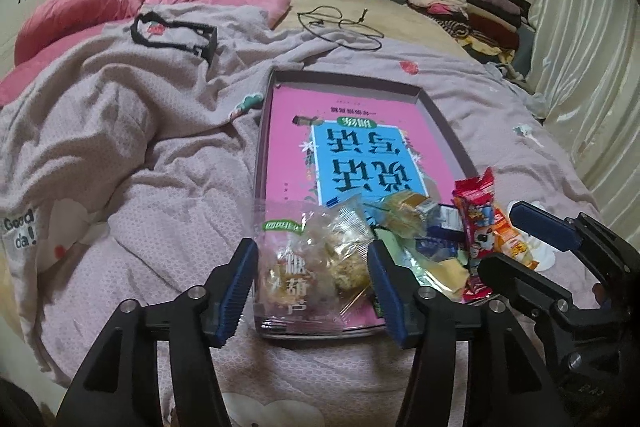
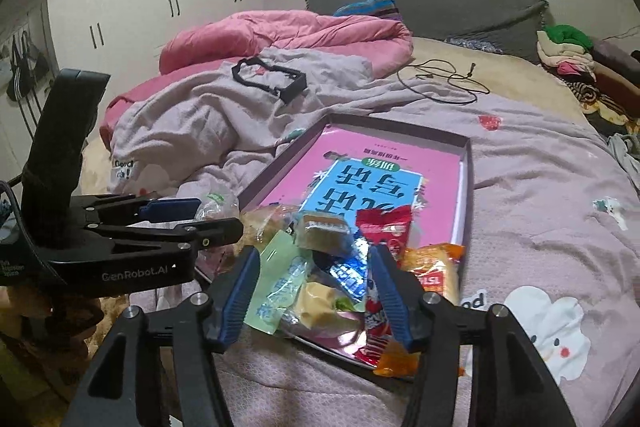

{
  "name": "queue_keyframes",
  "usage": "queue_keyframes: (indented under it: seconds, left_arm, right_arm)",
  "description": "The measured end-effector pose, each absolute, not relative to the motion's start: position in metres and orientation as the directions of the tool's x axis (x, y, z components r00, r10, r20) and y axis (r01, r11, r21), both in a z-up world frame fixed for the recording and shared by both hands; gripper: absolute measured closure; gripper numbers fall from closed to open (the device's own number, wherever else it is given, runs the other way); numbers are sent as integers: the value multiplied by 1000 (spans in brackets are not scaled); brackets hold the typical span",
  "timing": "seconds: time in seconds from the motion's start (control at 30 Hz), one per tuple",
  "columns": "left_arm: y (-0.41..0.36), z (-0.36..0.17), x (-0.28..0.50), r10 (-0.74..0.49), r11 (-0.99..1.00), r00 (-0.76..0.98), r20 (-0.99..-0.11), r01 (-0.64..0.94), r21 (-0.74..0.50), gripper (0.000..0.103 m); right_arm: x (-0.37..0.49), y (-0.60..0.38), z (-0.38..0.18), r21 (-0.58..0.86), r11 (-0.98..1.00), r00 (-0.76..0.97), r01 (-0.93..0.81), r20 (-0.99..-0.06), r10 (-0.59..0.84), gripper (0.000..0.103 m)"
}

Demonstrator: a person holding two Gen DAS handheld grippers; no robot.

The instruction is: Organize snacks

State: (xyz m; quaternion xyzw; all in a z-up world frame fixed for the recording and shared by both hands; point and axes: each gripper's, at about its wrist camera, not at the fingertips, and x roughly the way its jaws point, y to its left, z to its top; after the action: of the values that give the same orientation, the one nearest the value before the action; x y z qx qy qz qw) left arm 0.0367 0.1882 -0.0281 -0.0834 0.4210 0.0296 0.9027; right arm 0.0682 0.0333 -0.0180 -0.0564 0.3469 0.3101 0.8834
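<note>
Left gripper: black angular linkage arms, silver round screws at pivots. Fingers faced with blue ribbed pads, long and narrow. Seen side-on from right wrist view: tall black block handle rising from body, white "GenRobot.AI" lettering on lower arm, small white print on curved black band at rear, small screws along arm.

Right gripper: same build; black arms, silver screws, blue ribbed fingers.

Far half of the tray is wide open, just the pink book lying flat. Near end's jammed with the snack pile. Lower right, the bedspread is clear; rumpled blanket blocks the left.
</note>
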Motion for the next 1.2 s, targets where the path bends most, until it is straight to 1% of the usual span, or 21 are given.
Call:
queue_keyframes:
  seconds: [0.13, 0.23, 0.43, 0.6, 0.73, 1.0, 1.2]
  left_arm:
    - [183, -16, 30, -13, 986, 669, -743, -113, -119, 35]
    - [180, -7, 25, -10, 986, 685, -728, -115, -122, 29]
    - [168, 9, 9, -7, 984, 706, -708, -122, -131, 24]
    - [154, 15, -13, 6, 981, 702, -712, -143, -133, 23]
    - [144, 10, -32, 22, 977, 686, -728, -171, -131, 23]
    - [125, 3, -59, 26, 979, 678, -735, -166, -118, 23]
    - [123, 6, -58, 20, 980, 682, -731, -156, -119, 23]
  right_arm:
    - [65, 25, -12, 113, 815, 590, -568, -635, 499, 40]
    - [63, 16, -5, 121, 826, 610, -551, -617, 497, 33]
    - [55, 3, 10, 106, 842, 649, -530, -589, 482, 27]
    - [39, -10, 21, 105, 848, 665, -520, -573, 479, 18]
    - [27, -20, 23, 102, 858, 661, -504, -594, 459, 9]
    - [2, -46, 7, 113, 877, 639, -467, -642, 423, 3]
    - [-3, -55, -3, 117, 889, 630, -444, -665, 402, 2]
